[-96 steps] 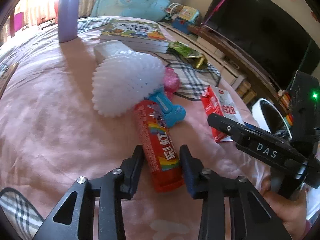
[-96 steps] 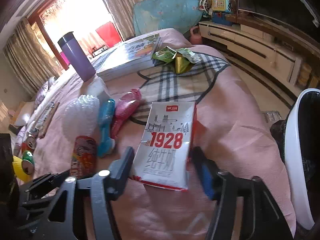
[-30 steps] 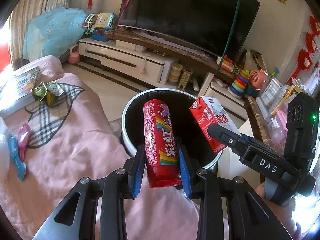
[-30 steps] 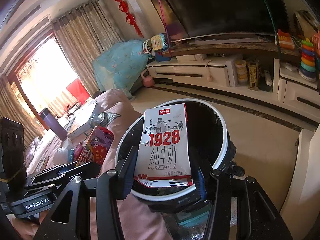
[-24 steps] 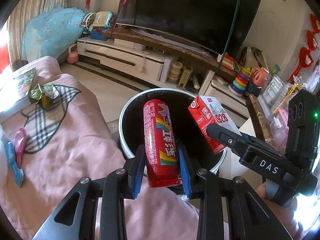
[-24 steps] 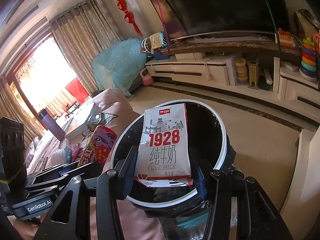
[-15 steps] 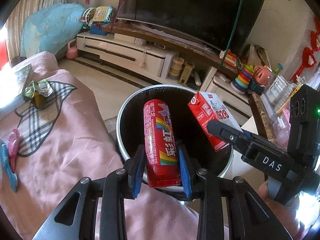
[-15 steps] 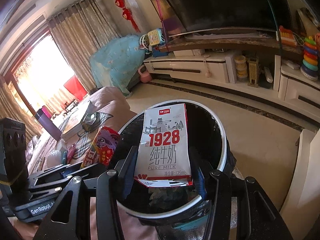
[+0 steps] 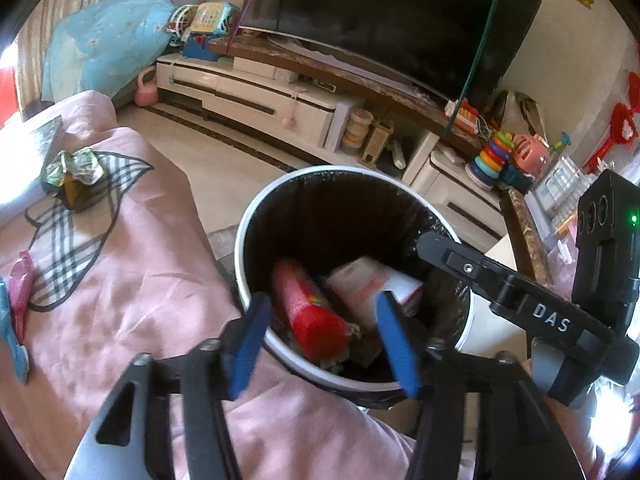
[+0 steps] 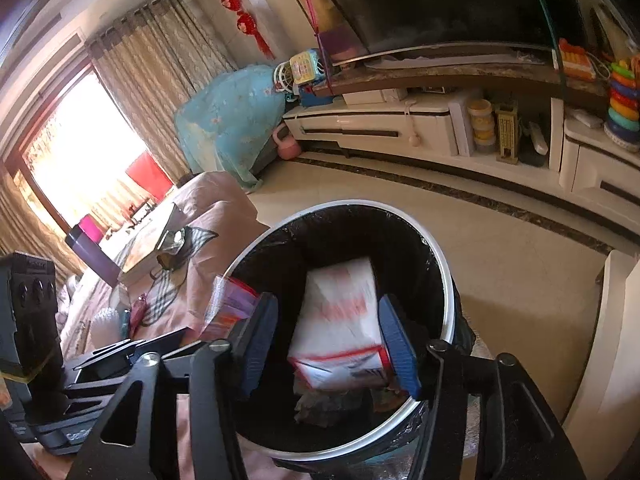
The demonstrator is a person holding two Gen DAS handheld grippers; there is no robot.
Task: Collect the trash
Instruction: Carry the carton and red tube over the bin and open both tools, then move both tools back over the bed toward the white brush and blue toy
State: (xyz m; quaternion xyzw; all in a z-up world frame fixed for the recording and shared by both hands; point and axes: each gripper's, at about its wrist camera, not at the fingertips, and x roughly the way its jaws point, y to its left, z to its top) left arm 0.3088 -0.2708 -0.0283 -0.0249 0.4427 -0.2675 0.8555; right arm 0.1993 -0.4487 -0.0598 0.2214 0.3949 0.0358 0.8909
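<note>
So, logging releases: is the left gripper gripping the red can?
No: the left gripper is open, and the red can lies inside the trash bin.

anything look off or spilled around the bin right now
Nothing spilled. The red can and the milk carton are blurred inside the trash bin's rim, apparently mid-drop, below the open left gripper and right gripper. A crumpled green wrapper lies on the pink cover.

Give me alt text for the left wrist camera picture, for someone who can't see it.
The open left gripper hangs over a white-rimmed bin as a red can and a milk carton drop inside. The right gripper reaches in from the right; a pink blanket lies left.
</note>
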